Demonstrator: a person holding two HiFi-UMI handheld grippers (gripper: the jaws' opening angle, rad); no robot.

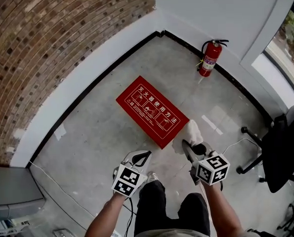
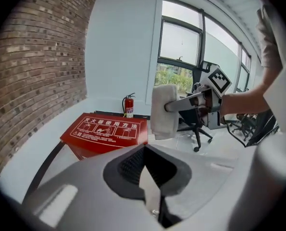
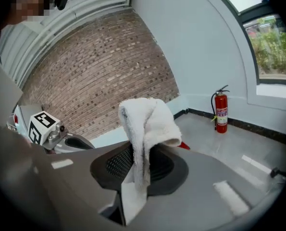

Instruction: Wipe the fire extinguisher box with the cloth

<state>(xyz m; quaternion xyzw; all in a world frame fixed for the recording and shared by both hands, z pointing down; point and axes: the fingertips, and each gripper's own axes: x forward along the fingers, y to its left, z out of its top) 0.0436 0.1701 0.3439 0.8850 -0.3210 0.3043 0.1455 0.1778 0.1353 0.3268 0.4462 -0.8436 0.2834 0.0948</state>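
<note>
Seen from above, a red fire extinguisher box (image 1: 151, 110) lies flat on the concrete floor (image 1: 92, 142), printed instructions facing up. It sits near the corner where a brick wall (image 1: 48, 38) meets a white wall. A red fire extinguisher (image 1: 209, 58) stands at the floor's far edge against the white wall, well apart from the box.

The right hand-held gripper (image 1: 186, 144) is clenched on a white cloth (image 1: 190, 134). The cloth droops over its tips just beside the box's nearest corner; contact cannot be told. The left hand-held gripper (image 1: 146, 154) is clenched with nothing between its jaws, near the person's knees. A black office chair (image 1: 280, 152) stands by the floor's right edge.
</note>
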